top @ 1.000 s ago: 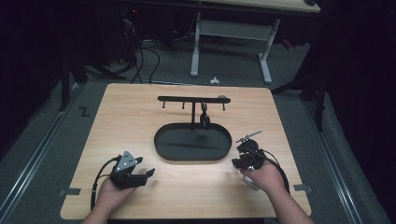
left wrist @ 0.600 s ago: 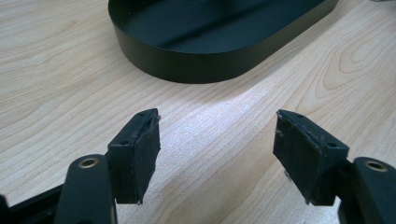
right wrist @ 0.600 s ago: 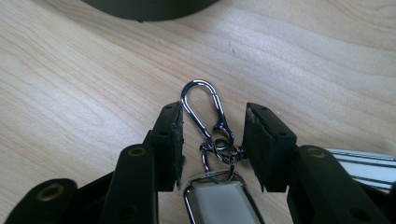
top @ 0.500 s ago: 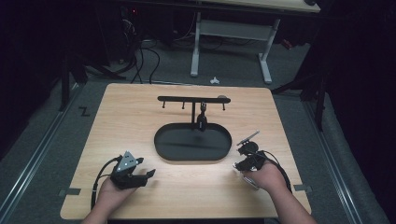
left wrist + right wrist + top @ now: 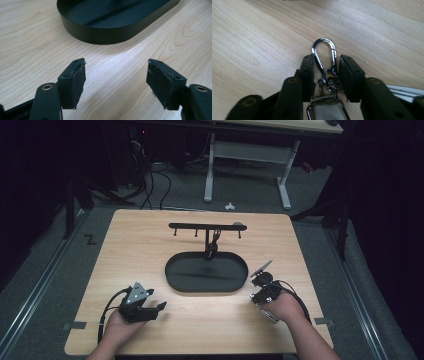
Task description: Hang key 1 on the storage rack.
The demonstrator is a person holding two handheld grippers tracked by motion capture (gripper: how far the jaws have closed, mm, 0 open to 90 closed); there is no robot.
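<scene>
Silver metal keyring tag with white face [image 5: 325, 112]: lower part cut off by bottom edge. Black oval metal tray [image 5: 112, 22]: far side cropped at top.

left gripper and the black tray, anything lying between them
Nothing: in the left gripper view, bare wooden table runs from the open left gripper to the black oval tray.
</scene>
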